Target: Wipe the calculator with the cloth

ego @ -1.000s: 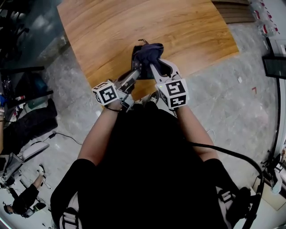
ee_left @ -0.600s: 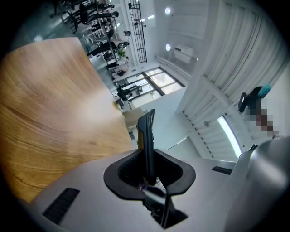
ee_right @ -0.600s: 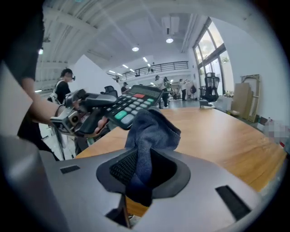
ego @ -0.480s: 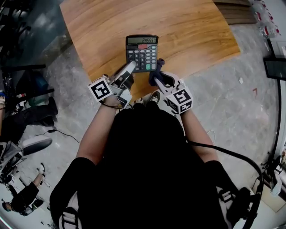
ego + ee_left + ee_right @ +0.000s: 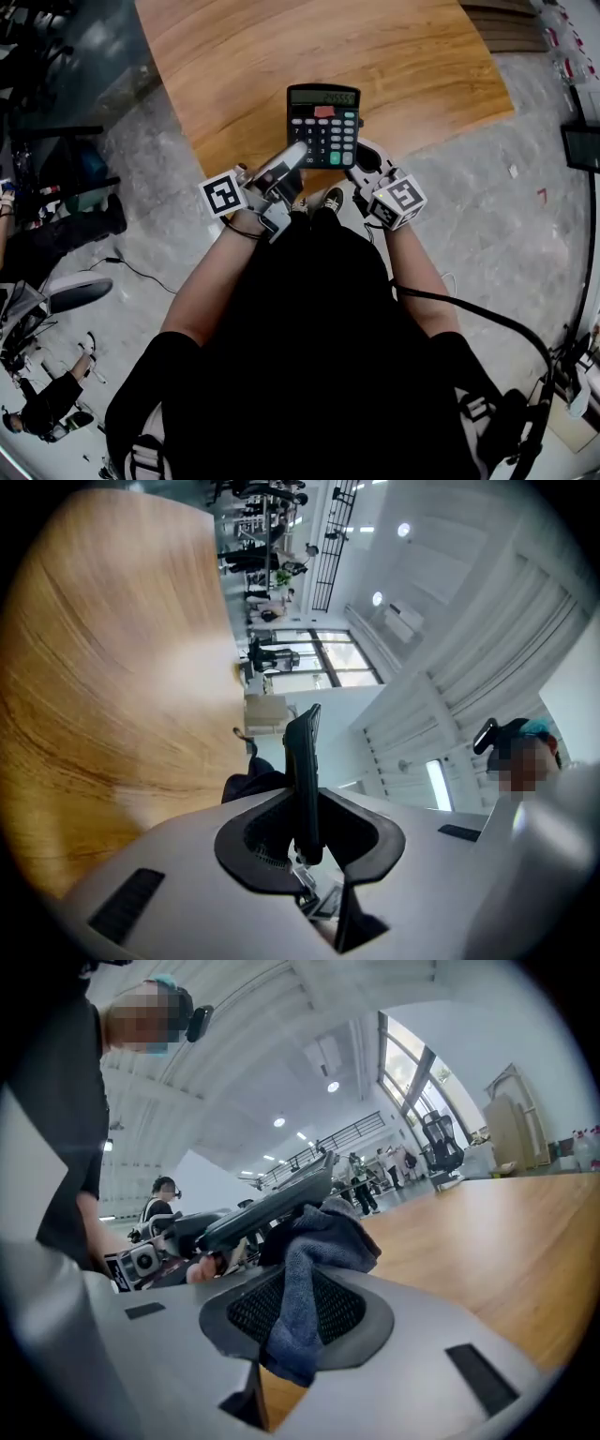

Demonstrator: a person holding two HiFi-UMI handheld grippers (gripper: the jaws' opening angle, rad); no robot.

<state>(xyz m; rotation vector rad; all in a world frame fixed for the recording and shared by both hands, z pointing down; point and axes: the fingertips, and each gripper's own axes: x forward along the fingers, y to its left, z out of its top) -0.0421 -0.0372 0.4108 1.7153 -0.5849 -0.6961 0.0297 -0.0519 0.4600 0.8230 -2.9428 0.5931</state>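
A black calculator point(image 5: 324, 127) with its keys and display facing up is held above the near edge of the wooden table point(image 5: 281, 56). My left gripper point(image 5: 298, 153) is shut on its lower left edge; in the left gripper view the calculator point(image 5: 305, 761) stands edge-on between the jaws of that gripper point(image 5: 305, 841). My right gripper point(image 5: 359, 161) sits at the calculator's lower right corner, shut on a dark blue cloth point(image 5: 314, 1269). The cloth bunches against the underside of the calculator point(image 5: 272, 1202) and is mostly hidden in the head view.
Grey stone floor point(image 5: 469, 187) surrounds the table. Dark chairs and gear point(image 5: 56, 187) stand at the left, and a dark screen point(image 5: 581, 145) at the right edge. A cable point(image 5: 469, 314) trails from the right arm.
The cloth, which covered the calculator, has slid off toward its lower right corner with the right gripper. The left gripper has lifted the calculator and carried it rightward.
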